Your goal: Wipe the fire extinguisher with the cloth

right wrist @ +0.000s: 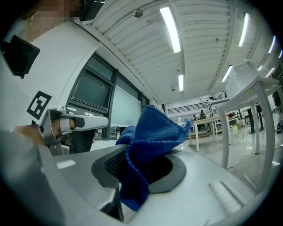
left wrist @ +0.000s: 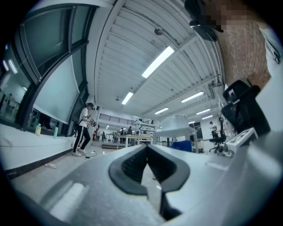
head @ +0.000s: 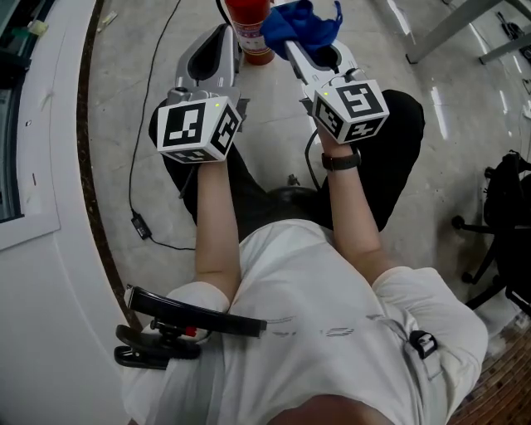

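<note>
The red fire extinguisher (head: pixel 249 29) stands on the floor at the top of the head view, partly cut off by the frame edge. My right gripper (head: pixel 305 40) is shut on the blue cloth (head: pixel 300 22), which bunches up beside the extinguisher's right side. In the right gripper view the cloth (right wrist: pixel 148 141) fills the jaws of the right gripper (right wrist: pixel 140 155) and hangs over them. My left gripper (head: pixel 226 37) lies just left of the extinguisher. Seen in its own view, the left gripper (left wrist: pixel 147 149) has its tips together with nothing held, and no extinguisher shows there.
A black cable (head: pixel 134 158) runs over the glossy floor at left, beside a white curved counter (head: pixel 37 216). An office chair (head: pixel 502 216) stands at right, table legs (head: pixel 448 25) at top right. Far off, a person (left wrist: pixel 83 130) stands near tables (left wrist: pixel 174 132).
</note>
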{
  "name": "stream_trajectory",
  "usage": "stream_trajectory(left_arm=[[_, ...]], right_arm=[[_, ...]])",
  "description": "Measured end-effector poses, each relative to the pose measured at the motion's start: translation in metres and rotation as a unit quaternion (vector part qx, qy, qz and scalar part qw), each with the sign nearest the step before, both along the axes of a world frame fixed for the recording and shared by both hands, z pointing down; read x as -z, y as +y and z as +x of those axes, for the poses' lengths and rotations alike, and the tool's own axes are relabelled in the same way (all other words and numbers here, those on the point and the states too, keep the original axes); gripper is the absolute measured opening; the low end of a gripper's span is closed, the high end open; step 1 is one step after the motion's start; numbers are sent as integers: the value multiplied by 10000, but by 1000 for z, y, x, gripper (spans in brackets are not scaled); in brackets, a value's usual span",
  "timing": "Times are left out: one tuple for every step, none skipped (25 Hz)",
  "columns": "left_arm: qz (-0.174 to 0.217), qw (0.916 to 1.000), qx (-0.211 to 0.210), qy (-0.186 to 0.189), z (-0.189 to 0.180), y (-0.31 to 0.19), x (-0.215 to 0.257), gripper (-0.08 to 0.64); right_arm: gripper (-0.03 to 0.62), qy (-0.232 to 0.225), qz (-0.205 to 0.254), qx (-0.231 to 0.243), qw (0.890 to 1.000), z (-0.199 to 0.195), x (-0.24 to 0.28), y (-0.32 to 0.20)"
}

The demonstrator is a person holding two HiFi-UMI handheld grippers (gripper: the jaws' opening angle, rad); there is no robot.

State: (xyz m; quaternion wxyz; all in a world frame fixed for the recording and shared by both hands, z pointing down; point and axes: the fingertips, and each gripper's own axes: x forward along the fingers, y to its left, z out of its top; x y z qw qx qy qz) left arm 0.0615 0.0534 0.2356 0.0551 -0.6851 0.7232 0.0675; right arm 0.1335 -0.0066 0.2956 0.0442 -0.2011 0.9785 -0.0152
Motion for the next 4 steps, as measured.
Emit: stream_trajectory(left_arm=[[38, 10000, 8, 55, -1, 0, -1, -2], [84, 9999, 17, 105, -3, 0, -1, -2], [131, 9998, 33, 150, -4, 0, -1, -2], [178, 9996, 51, 194, -6, -1, 0, -2]], right_arm=[[109, 17, -30, 33, 10000, -1, -3, 1], [107, 19, -71, 66, 10000, -3, -5, 1], [107, 7, -120, 100, 9999, -4, -7, 1], [107, -12, -173, 135, 9998, -5, -8, 1]])
